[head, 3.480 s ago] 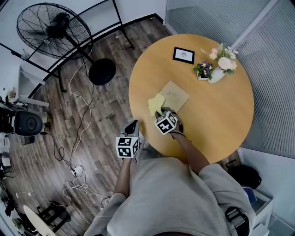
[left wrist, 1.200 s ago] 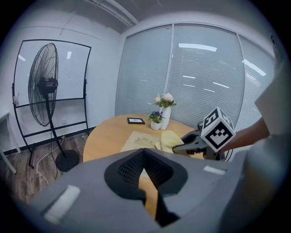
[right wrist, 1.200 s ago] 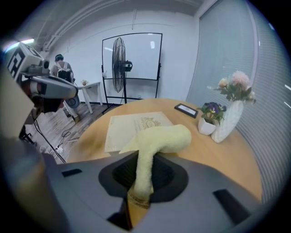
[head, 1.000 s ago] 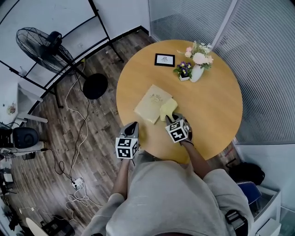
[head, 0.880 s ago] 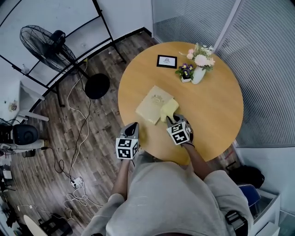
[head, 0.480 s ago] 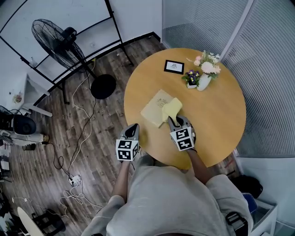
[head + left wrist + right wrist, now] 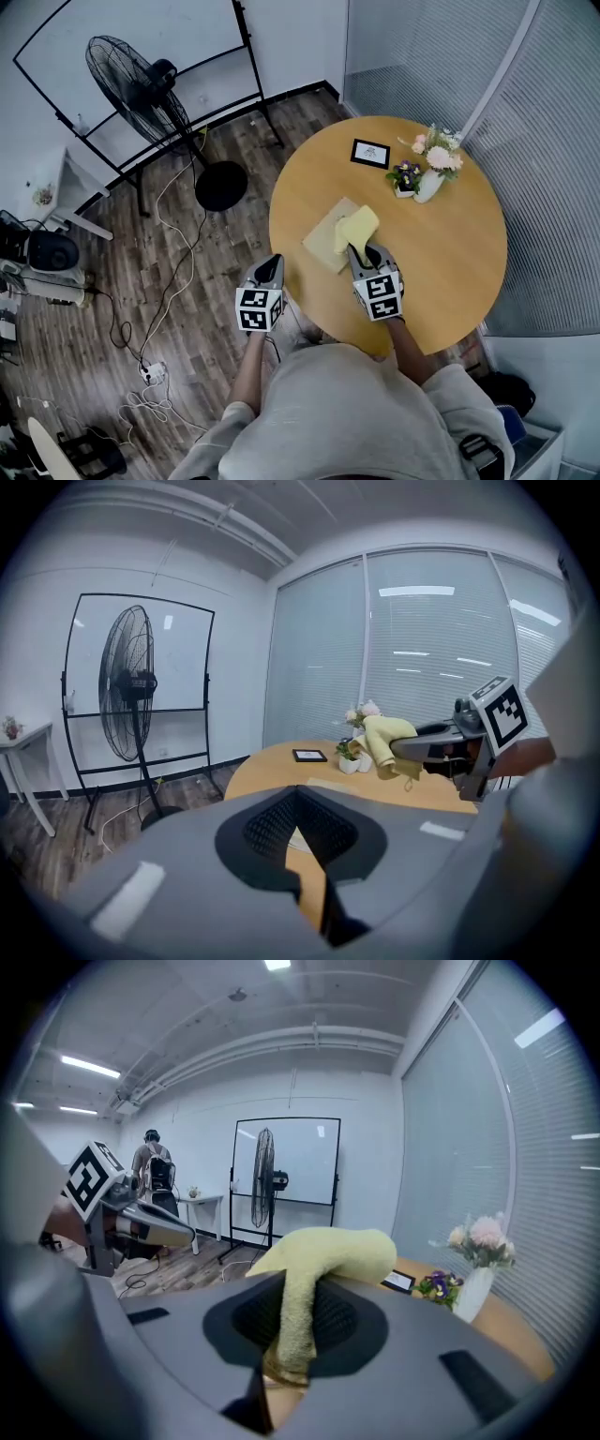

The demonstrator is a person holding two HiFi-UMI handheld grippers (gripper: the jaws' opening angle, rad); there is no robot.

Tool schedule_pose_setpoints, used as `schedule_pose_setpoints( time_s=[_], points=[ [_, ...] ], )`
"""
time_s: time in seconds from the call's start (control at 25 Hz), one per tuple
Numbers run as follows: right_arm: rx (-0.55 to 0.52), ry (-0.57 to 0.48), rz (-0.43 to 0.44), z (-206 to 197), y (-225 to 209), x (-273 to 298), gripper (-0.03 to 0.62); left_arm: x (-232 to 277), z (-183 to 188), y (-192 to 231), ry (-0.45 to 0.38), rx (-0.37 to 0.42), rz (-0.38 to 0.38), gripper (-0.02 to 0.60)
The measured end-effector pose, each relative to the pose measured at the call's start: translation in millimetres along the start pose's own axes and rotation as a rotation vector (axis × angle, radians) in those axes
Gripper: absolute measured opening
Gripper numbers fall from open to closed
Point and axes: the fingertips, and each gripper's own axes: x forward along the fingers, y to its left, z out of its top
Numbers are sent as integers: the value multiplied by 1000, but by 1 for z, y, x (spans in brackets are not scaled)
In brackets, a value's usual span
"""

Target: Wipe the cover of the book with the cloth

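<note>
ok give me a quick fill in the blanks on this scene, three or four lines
1. The right gripper has its jaws shut on the soft yellow ____.
2. The flat tan book lies on the ____ wooden table.
3. The left gripper, jaws shut, holds ____.
4. The white vase holds pink ____.
Missing words: cloth; round; nothing; flowers.

A round wooden table (image 7: 469, 281) stands on dark plank flooring (image 7: 112, 281). At the far left, a black pedestal fan (image 7: 128, 73) stands before a white wall. Slatted blinds (image 7: 422, 47) cover the right-hand glazing. Cables (image 7: 150, 372) trail over the floor.
</note>
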Motion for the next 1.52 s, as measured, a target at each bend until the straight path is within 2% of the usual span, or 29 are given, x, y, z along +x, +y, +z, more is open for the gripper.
schedule_pose_setpoints(
  time_s=[0.64, 1.16, 1.52],
  points=[
    [-47, -93, 59, 52, 57, 18, 63, -50, 7, 70, -44, 16, 130, 11],
    [-87, -129, 106, 77, 76, 37, 63, -79, 12, 106, -76, -9, 232, 11],
    [-90, -119, 120, 77, 82, 41, 63, -90, 13, 117, -85, -29, 260, 11]
  ],
)
